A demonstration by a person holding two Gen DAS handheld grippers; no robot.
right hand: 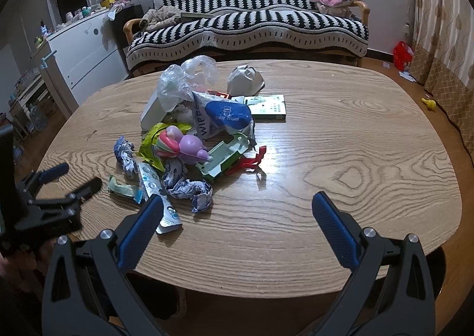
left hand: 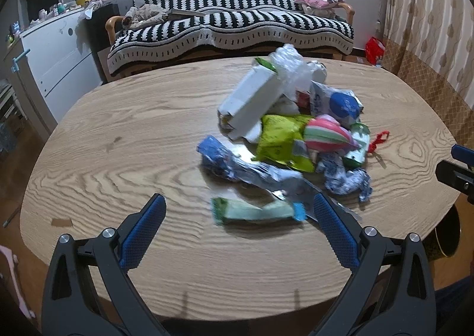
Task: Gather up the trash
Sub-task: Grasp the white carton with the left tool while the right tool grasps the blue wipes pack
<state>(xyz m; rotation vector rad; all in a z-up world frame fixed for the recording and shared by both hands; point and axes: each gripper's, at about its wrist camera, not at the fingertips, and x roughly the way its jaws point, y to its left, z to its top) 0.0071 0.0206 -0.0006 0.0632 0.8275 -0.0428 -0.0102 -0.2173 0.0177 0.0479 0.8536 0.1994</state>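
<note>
A heap of trash lies on the oval wooden table (left hand: pixel 118 158): a white carton (left hand: pixel 251 99), a clear plastic bag (right hand: pixel 183 78), a baby wipes pack (right hand: pixel 225 112), a yellow-green wrapper (left hand: pixel 278 140), crumpled blue-white paper (right hand: pixel 189 188), and a green-white wrapper (left hand: pixel 254 211). A pink-purple toy (right hand: pixel 183 145) lies among them. My left gripper (left hand: pixel 238 202) is open and empty, just in front of the green-white wrapper. My right gripper (right hand: pixel 237 202) is open and empty over bare table right of the heap.
A black-and-white striped sofa (left hand: pixel 231 25) stands behind the table. A white dresser (left hand: pixel 59 48) is at the left, curtains (left hand: pixel 429 10) at the right. A red bag (right hand: pixel 403 54) lies on the floor. The right gripper's tips show at the right edge of the left wrist view (left hand: pixel 456 170).
</note>
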